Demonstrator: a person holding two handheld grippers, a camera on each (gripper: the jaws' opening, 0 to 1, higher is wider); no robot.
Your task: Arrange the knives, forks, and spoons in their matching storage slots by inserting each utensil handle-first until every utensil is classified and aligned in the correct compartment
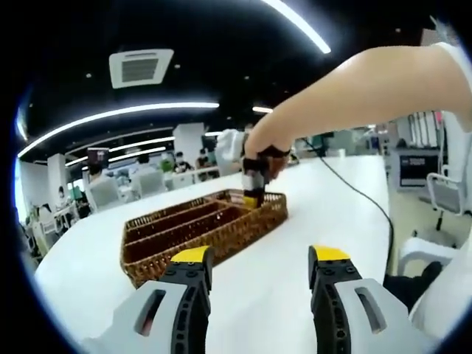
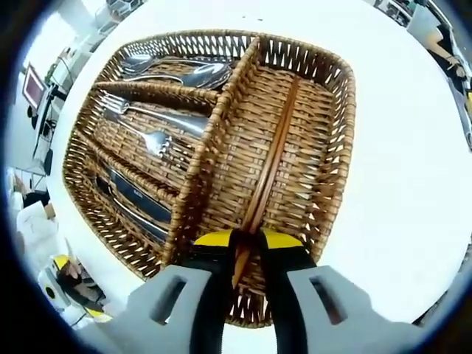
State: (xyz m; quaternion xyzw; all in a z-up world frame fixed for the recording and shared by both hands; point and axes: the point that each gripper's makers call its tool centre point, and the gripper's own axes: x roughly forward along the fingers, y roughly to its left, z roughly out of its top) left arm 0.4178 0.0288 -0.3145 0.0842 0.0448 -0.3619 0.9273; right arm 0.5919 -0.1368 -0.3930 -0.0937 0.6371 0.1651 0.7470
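A brown wicker basket (image 2: pixel 344 140) with several compartments lies on a white table (image 2: pixel 413 169). Spoons (image 2: pixel 184 71) lie in its top-left slot, forks (image 2: pixel 151 127) in the middle slot, and dark-handled knives (image 2: pixel 136 198) in the lower-left slot. My right gripper (image 2: pixel 247 240) is shut on a thin wooden stick (image 2: pixel 274 158) that runs along the wide right compartment. In the left gripper view, the basket (image 1: pixel 199 230) sits ahead of my left gripper (image 1: pixel 259 259), which is open and holds nothing. The right gripper (image 1: pixel 254 181) hangs over the basket's far right end.
A person's bare arm (image 1: pixel 354 88) reaches in from the right above the table. A black cable (image 1: pixel 358 193) trails across the table toward its right edge. Office chairs (image 1: pixel 442 193) and desks with people stand beyond the table.
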